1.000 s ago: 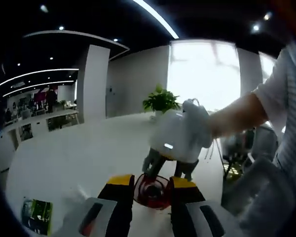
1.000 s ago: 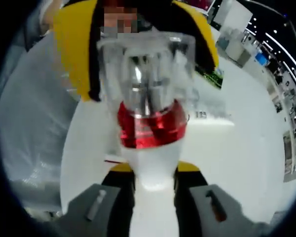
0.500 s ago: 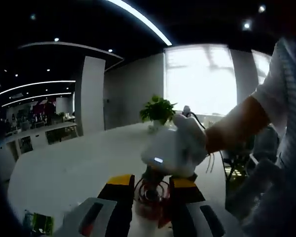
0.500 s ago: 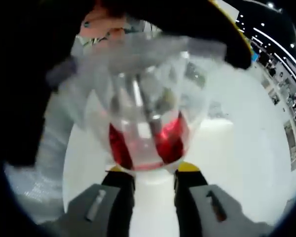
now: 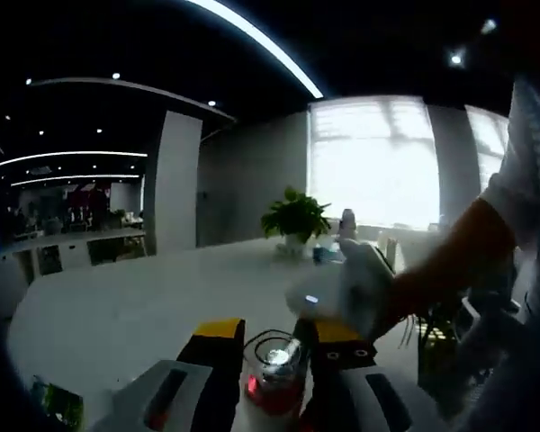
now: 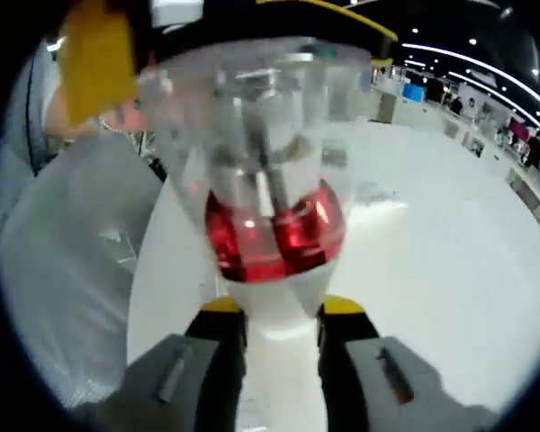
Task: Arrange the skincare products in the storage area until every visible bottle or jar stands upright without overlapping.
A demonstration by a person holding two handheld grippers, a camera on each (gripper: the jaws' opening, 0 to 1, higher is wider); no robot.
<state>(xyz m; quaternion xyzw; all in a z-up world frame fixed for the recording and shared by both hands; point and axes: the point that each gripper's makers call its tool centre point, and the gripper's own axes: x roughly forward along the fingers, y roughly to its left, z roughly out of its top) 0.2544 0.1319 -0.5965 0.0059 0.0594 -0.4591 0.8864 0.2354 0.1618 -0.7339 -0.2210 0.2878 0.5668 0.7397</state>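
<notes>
Status: one skincare bottle (image 6: pixel 270 243) is lifted off the table (image 6: pixel 450 270) and held between both of my grippers; it has not been stood in any storage area that I can make out.

Right gripper (image 6: pixel 276 326): in the right gripper view my two jaws rise from the bottom centre and pinch the bottle's white body. Above them sits the red collar (image 6: pixel 274 236), and the clear cap (image 6: pixel 252 117) reaches toward the top of the frame.

Left gripper (image 5: pixel 275 340): in the left gripper view my jaws stand at lower centre, one on each side of the cap end. The gap is narrow and the cap sits inside it, but the picture is dark and I cannot tell whether the jaws press on it or only flank it. A gloved hand (image 5: pixel 355 288) on the other gripper shows right of centre.

Remaining work, as I judge it:
- Bring the bottle down to the table and stand it upright on its base.
- Free both grippers from it.
- Check the other products; a small dark item (image 5: pixel 49 400) lies at the lower left of the left gripper view, too blurred to identify.

I judge the task to be at an early or middle stage.
</notes>
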